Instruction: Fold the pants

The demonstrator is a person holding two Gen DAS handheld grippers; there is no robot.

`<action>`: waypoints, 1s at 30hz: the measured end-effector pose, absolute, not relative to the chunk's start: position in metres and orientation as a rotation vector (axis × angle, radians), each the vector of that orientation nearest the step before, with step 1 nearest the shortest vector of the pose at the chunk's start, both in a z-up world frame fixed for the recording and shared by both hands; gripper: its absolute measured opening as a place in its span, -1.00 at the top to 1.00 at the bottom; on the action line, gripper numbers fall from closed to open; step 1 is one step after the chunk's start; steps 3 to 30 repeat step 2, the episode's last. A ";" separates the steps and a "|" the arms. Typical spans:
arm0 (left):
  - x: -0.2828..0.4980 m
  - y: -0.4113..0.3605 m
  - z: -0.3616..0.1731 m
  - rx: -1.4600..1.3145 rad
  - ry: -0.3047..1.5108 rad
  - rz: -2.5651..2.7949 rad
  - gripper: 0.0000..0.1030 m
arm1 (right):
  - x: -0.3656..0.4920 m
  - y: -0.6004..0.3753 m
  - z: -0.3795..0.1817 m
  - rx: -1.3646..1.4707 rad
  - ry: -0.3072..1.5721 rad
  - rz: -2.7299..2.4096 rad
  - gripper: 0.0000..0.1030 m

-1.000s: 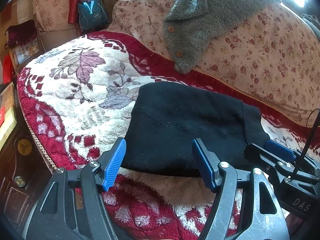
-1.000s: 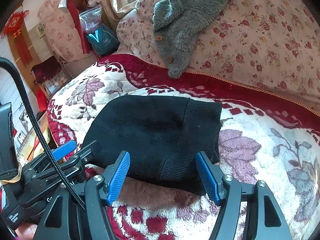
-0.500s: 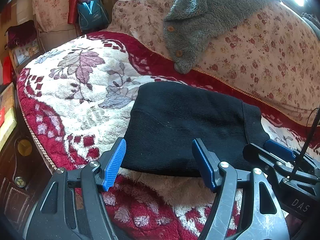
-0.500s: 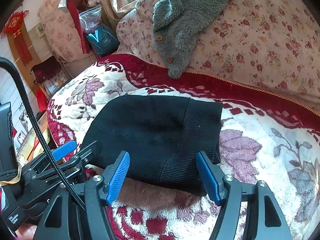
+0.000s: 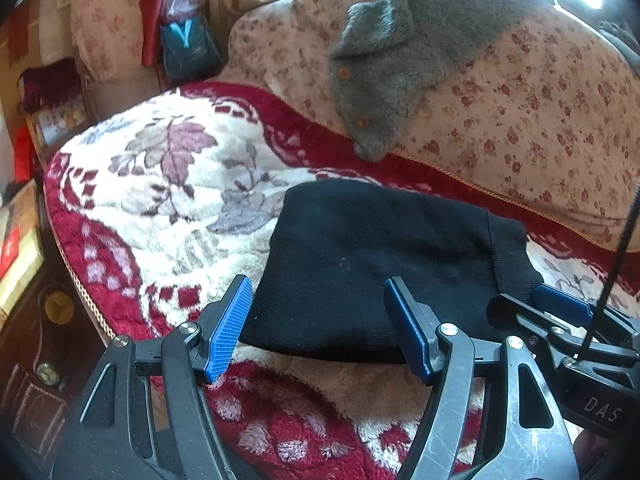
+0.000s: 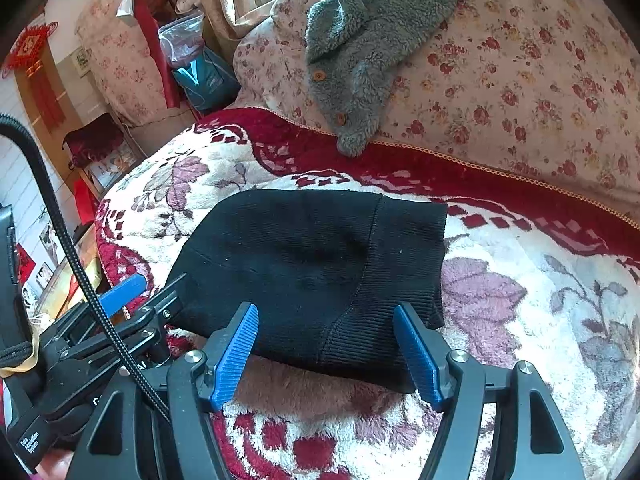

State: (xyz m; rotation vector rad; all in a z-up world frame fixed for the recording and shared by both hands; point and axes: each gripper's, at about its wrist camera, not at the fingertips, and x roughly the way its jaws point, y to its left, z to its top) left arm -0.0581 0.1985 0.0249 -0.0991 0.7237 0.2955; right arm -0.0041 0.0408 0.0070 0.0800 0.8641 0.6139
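Note:
The black knit pants (image 5: pixel 380 264) lie folded into a compact rectangle on the red and white floral blanket (image 5: pixel 168 200), with the ribbed waistband at the right end (image 6: pixel 404 264). My left gripper (image 5: pixel 318 328) is open and empty, just short of the near edge of the pants at their left part. My right gripper (image 6: pixel 330 352) is open and empty, just short of the near edge by the waistband. Each gripper shows at the edge of the other's view, the right one (image 5: pixel 560 312) and the left one (image 6: pixel 120 292).
A grey fleece jacket (image 5: pixel 408 52) with wooden buttons hangs over the floral sofa back (image 5: pixel 540 120) behind the pants. The blanket's edge drops off at the left (image 5: pixel 72 280) beside dark wooden furniture (image 5: pixel 32 360). Bags and cushions (image 6: pixel 200 76) stand at the far left.
Both grippers have drawn back very slightly from the pants. The pants lie still and both grippers stay open.

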 end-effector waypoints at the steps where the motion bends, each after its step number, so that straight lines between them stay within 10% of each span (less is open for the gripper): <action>1: -0.058 0.195 0.026 -0.090 0.727 0.279 -0.34 | -0.004 0.041 0.007 0.083 0.865 0.616 -0.32; 30: -0.058 0.192 0.027 -0.083 0.730 0.266 -0.34 | -0.005 0.039 0.008 0.085 0.864 0.619 -0.32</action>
